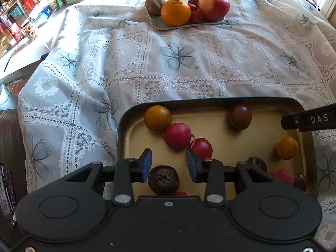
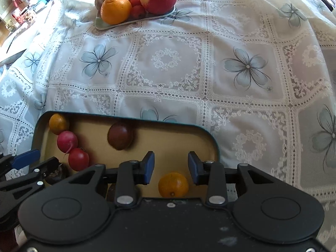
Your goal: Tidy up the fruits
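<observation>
1. Left gripper [image 1: 169, 163] sits low in the middle of the left wrist view, open wide and holding nothing.
2. Between its blue pads [image 1: 146, 164], lower down, lies a dark wrinkled fruit [image 1: 163, 180] in the gold tray [image 1: 222, 103].
3. Just past the pads are a red tomato [image 1: 202, 148], a pink radish [image 1: 178, 136] and a small orange [image 1: 157, 118], touching in a row.
4. Right gripper [image 2: 171, 167] sits low in the middle of the right wrist view, also open wide and holding nothing.
5. Another little orange [image 2: 173, 184] lies between its fingers in the tray.
6. A dark plum [image 2: 120, 136] rests farther up.
7. At the top, well apart, a plate [image 1: 156, 24] on the lace tablecloth [image 1: 210, 63] holds a big apple [image 1: 213, 6], a big orange [image 1: 175, 11] and a kiwi [image 1: 155, 3].
</observation>
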Motion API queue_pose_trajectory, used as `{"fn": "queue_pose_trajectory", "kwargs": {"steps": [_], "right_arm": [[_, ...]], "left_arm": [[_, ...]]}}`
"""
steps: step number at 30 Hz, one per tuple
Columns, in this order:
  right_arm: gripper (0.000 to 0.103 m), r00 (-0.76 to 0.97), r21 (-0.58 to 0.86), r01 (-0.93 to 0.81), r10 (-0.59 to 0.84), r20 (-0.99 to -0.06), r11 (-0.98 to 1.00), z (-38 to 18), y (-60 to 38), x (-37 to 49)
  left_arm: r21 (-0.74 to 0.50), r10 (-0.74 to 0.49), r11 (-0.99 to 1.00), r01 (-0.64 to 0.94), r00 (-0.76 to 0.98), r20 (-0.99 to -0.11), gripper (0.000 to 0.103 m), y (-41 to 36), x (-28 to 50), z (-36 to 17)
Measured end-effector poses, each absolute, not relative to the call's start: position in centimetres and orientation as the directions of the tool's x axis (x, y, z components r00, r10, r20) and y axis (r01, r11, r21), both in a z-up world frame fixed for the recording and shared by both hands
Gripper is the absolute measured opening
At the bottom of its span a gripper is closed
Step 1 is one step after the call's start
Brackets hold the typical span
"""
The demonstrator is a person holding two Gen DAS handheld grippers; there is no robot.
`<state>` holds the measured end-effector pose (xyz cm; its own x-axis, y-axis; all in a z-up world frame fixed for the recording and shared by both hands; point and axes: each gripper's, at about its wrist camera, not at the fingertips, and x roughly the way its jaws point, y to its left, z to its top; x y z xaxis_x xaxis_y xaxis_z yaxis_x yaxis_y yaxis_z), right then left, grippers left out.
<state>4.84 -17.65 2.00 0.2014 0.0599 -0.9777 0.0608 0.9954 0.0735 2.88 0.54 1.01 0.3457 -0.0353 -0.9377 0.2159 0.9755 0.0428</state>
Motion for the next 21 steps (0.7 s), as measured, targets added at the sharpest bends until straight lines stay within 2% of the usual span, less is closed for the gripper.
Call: {"fn": "queue_pose_trajectory", "kwargs": {"steps": [21], "right_arm": [[0.037, 0.410, 0.035, 0.056, 0.009, -0.912, 0.998, 5.0, -14.8, -6.4]], "left_arm": [[0.029, -0.047, 0.982, 0.188, 0.389, -0.920, 0.046, 1.9, -1.1, 1.0]]}}
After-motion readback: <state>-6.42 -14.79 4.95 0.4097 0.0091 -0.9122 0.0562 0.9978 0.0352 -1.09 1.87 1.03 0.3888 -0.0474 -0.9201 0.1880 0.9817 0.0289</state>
